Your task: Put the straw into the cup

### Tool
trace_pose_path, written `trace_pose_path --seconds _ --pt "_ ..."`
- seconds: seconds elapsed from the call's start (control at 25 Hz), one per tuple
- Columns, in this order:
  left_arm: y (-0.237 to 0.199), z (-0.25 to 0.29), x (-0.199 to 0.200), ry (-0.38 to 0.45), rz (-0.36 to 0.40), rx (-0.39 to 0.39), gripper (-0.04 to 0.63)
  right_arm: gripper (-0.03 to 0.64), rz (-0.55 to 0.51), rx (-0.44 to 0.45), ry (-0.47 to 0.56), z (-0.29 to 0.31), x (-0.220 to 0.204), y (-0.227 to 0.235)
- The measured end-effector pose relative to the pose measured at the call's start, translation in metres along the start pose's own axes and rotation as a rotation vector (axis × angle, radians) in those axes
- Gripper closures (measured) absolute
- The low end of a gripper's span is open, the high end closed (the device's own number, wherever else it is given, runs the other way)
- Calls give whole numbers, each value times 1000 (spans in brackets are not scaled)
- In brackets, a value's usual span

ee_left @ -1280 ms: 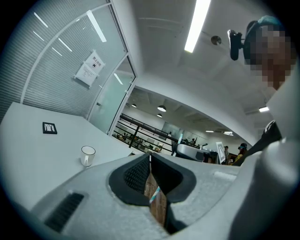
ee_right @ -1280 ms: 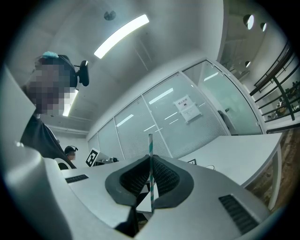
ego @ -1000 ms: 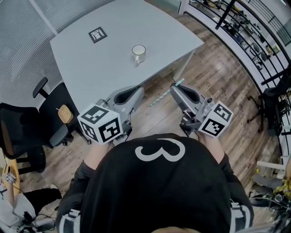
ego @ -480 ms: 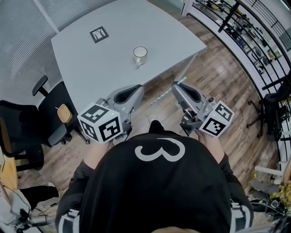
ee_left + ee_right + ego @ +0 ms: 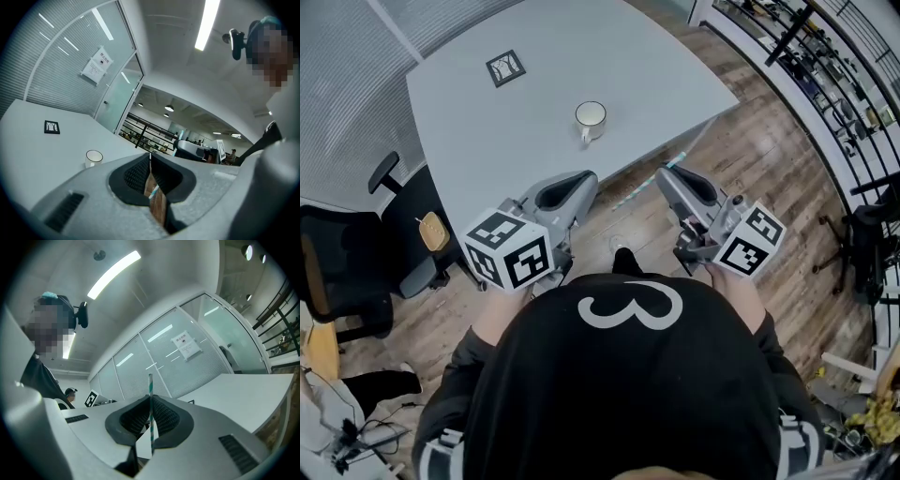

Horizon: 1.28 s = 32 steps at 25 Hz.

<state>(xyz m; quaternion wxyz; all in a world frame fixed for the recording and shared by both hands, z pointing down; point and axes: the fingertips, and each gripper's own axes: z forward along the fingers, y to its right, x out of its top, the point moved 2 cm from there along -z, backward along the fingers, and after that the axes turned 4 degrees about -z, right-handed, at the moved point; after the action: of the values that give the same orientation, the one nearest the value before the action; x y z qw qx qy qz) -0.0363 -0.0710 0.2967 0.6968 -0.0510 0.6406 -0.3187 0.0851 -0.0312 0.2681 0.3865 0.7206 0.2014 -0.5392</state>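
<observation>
A white cup [image 5: 590, 116] stands on the grey table [image 5: 487, 141], near the table's front edge; in the left gripper view the cup [image 5: 93, 157] is ahead and to the left. My right gripper [image 5: 664, 174] is shut on a teal-and-white striped straw [image 5: 626, 198]. The straw [image 5: 150, 399] stands up between the pads and sticks out past the tips. It is held over the wooden floor, short of the table edge. My left gripper [image 5: 587, 180] is beside it, jaws shut with nothing in them. Through the slit below its tips I see the straw [image 5: 153, 192].
A square black-and-white marker [image 5: 505, 67] lies at the back of the table. A black office chair [image 5: 342, 272] and a small round wooden stool [image 5: 434, 234] stand on the left. A black railing [image 5: 825, 66] runs along the right. Cables [image 5: 356, 436] lie on the floor at lower left.
Both grippers and the person have moved towards the table. The table's edge and the cup now stand closer to the gripper tips. The straw stays in the right gripper.
</observation>
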Motion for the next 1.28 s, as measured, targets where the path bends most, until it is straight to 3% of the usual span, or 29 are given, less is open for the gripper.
trace_pose_path --seconds 0.76,1.28 --pt "-86 57 30 -1 -87 134 572 591 74 61 -75 70 8 104" --pt "-123 87 42 14 -123 205 572 591 53 133 -105 115 20 153"
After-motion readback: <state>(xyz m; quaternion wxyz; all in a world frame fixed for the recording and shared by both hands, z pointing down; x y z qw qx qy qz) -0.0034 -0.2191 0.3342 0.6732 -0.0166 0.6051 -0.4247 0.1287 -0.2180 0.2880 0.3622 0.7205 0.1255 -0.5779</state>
